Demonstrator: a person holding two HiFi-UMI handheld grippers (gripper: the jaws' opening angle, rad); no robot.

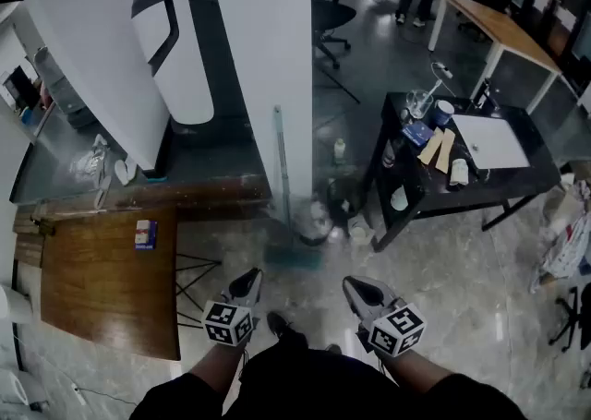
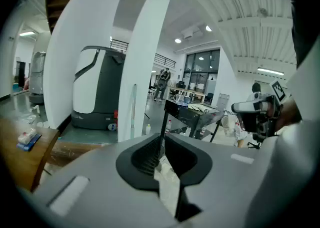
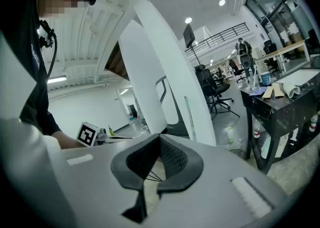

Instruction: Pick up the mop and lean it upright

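So, mop place: the mop (image 1: pixel 277 164) stands almost upright, its pole against the white pillar (image 1: pixel 263 49) and its head down on the floor (image 1: pixel 462 317) at the pillar's foot, straight in front of me.
Why it stands so: I judge that the pillar takes the upper part of the pole and the floor holds the head, so it needs no grip from me. The leaning looks done.
Left hand-held gripper: my left hand-held gripper (image 1: pixel 249 280) is clenched on nothing, its jaws tip to tip. It is well apart from the mop and close to my body.
Right hand-held gripper: my right hand-held gripper (image 1: pixel 360 291) is also closed and empty. It is beside the left one and points toward the pillar.
Why I hold them so: I think I keep both back and low to leave the pole free, since a touch could tip it.
Mop look: the pole is thin, straight and pale, a little greenish and glassy. The head is a flat blue-green patch, blurred in the head view, so I cannot tell its cloth.
Handling: it is long and probably light, I judge, and it may slide sideways along the smooth pillar.
Bench: the black bench (image 1: pixel 512 180) stands at the right, apart from the mop.
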